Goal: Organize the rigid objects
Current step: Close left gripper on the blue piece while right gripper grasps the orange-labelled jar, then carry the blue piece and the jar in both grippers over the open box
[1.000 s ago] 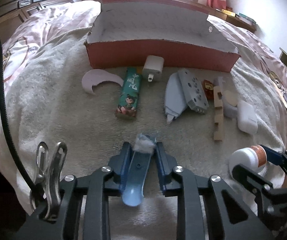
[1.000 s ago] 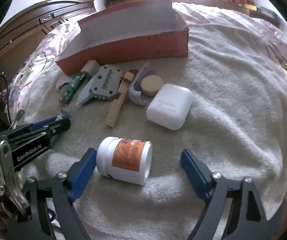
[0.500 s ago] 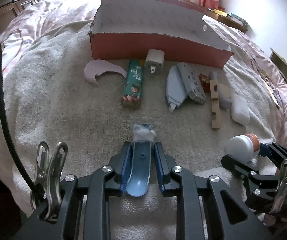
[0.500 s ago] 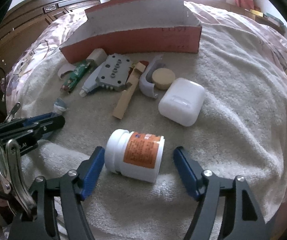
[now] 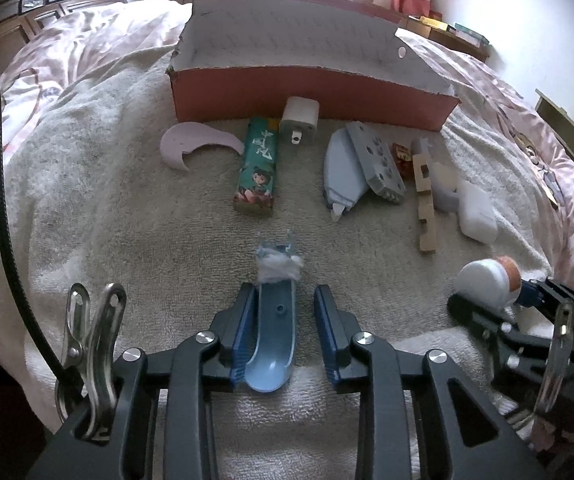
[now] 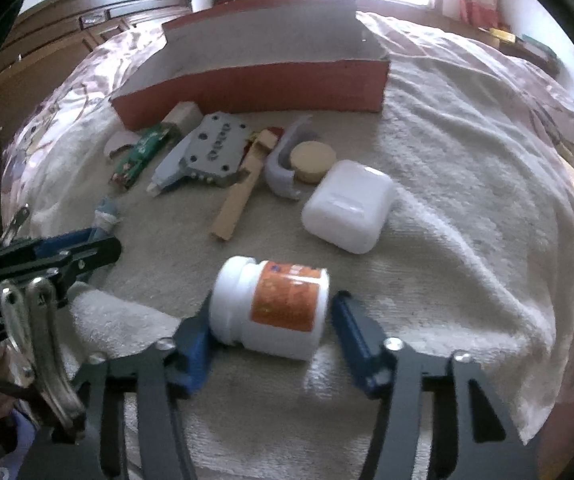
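A light-blue curved plastic piece [image 5: 275, 332] with a white wad at its far tip lies on the towel between the jaws of my left gripper [image 5: 284, 294]. Those jaws are opening; a gap shows at the right pad, so nothing presses on the piece. A white bottle with an orange label [image 6: 279, 312] lies on its side between the jaws of my right gripper [image 6: 273, 308], which are closing around it, with a thin gap left at the right pad. The red cardboard box [image 5: 307, 88] stands open at the back with nothing visible inside.
In front of the box lie a pink crescent [image 5: 199, 144], a green pack [image 5: 259, 168], a white charger [image 5: 299, 120], grey-blue plastic parts [image 5: 367, 168], a wooden piece [image 5: 425, 208], a tan disc [image 6: 313, 156] and a white case [image 6: 347, 212]. The towel covers a bed with pink sheets.
The left jaws have spread away from the blue piece they were pinching. The right jaws have narrowed from wide apart to close around the bottle.
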Tool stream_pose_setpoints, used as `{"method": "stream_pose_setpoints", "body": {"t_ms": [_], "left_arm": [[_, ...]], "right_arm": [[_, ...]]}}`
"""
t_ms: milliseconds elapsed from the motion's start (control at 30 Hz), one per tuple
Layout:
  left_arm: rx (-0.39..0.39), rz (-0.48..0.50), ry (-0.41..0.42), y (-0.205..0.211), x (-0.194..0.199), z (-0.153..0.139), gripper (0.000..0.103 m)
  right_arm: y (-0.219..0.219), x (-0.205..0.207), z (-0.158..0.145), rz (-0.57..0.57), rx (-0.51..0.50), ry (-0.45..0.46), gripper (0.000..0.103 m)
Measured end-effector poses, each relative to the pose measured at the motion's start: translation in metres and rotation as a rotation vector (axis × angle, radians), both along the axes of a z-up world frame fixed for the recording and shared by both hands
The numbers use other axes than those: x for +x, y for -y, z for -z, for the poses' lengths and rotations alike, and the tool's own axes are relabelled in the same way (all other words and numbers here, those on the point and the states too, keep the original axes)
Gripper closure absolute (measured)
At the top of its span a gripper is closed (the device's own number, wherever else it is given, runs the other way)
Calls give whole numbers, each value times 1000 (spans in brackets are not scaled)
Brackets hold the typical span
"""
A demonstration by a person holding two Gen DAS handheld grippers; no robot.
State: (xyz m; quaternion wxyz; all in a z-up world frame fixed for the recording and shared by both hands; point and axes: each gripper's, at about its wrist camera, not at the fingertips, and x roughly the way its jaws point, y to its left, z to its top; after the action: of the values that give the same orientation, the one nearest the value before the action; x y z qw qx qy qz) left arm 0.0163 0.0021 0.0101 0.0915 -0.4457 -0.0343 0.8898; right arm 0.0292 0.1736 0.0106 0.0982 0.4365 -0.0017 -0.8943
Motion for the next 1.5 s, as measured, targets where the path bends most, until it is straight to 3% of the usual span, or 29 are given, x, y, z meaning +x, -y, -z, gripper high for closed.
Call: {"method": "stream_pose_setpoints", "body": {"t_ms": [167, 500, 900, 1500], "left_arm": [[25, -22, -2, 7, 1, -1, 85], [37, 8, -62, 5, 9, -21, 85], [51, 48, -153, 0, 7, -62, 85], [47, 24, -225, 2, -65, -102, 85]], "right_arm": [[-5, 0, -3, 3, -35, -10, 52], [-2, 8, -28, -50, -65, -107, 52], [-9, -2, -44, -67, -138, -109, 52], [-11, -71, -88, -82, -127, -171, 52]]}}
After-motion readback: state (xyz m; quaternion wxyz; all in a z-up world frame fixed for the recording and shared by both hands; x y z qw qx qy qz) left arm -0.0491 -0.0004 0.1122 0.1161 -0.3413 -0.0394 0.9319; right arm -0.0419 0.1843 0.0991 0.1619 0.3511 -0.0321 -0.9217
